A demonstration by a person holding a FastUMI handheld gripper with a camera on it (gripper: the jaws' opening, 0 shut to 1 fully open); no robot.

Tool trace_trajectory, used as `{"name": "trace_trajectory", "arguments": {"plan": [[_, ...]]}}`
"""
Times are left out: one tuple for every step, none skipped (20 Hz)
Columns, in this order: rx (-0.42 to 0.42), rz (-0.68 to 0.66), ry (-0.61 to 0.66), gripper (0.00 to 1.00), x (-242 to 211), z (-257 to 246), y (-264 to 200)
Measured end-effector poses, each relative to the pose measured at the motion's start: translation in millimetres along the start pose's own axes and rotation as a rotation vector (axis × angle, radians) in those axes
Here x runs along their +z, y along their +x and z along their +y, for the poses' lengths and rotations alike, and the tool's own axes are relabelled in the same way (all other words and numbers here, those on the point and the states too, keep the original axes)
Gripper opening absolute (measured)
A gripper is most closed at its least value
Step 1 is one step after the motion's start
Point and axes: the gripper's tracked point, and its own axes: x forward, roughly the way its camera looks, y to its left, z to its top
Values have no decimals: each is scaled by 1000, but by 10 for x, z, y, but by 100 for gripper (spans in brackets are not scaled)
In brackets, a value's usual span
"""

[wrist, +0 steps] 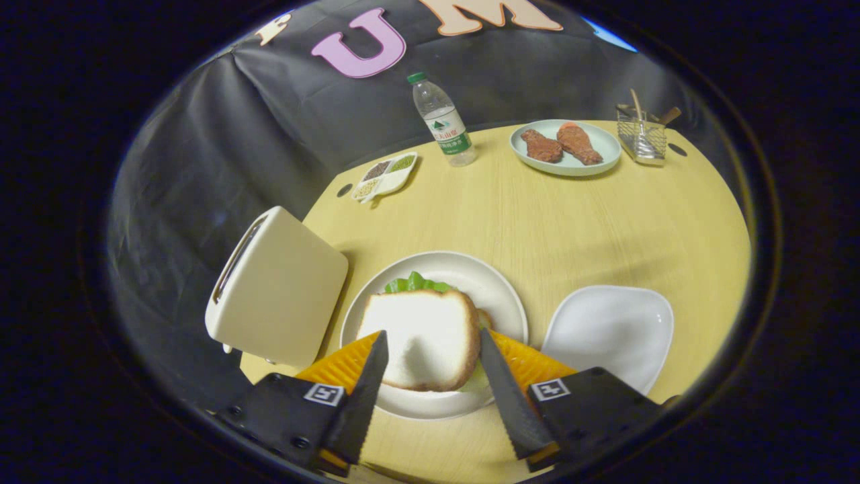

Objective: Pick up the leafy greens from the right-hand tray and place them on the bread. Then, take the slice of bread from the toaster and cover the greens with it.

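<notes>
The hand-held gripper is hovering with its fingers wide apart, one on each side of the bread, not pressing it. The bread is lying on the greens on the round plate. The toaster is standing just left of it, and the tray is sitting at the right on the counter.

A clear plastic water bottle with a green cap stands upright on the pale wooden round surface. Beside the bottle, toward the cloth wall, lies a small white divided dish of seeds or grains. On the bottle's other side sits a pale blue plate bearing two brown meat pieces. Past that plate stands a wire mesh holder with utensils.
</notes>
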Motion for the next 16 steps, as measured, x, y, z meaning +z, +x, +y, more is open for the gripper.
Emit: {"name": "trace_trajectory", "arguments": {"plan": [[2, -6, 4, 71, 19, -5, -7], [3, -12, 7, 75, 39, -10, -18], [3, -15, 9, 79, 49, -17, -26], [8, -18, 8, 84, 58, -18, -44], [23, -32, 5, 88, 84, 15, -77], [41, -50, 1, 92, 117, 57, -115], [57, -71, -6, 97, 153, 87, -166], [67, -97, -17, 100, 211, 113, -229], [73, -127, -32, 100, 262, 137, -285], [76, -157, -46, 100, 333, 148, -356], [78, -190, -54, 100, 407, 164, -448], [74, -227, -58, 100, 499, 163, -538], [64, -266, -59, 100, 598, 134, -634], [52, -302, -56, 100, 702, 104, -738], [41, -342, -55, 100, 675, 119, -920], [20, -379, -59, 100, 856, 10, -961]]}}
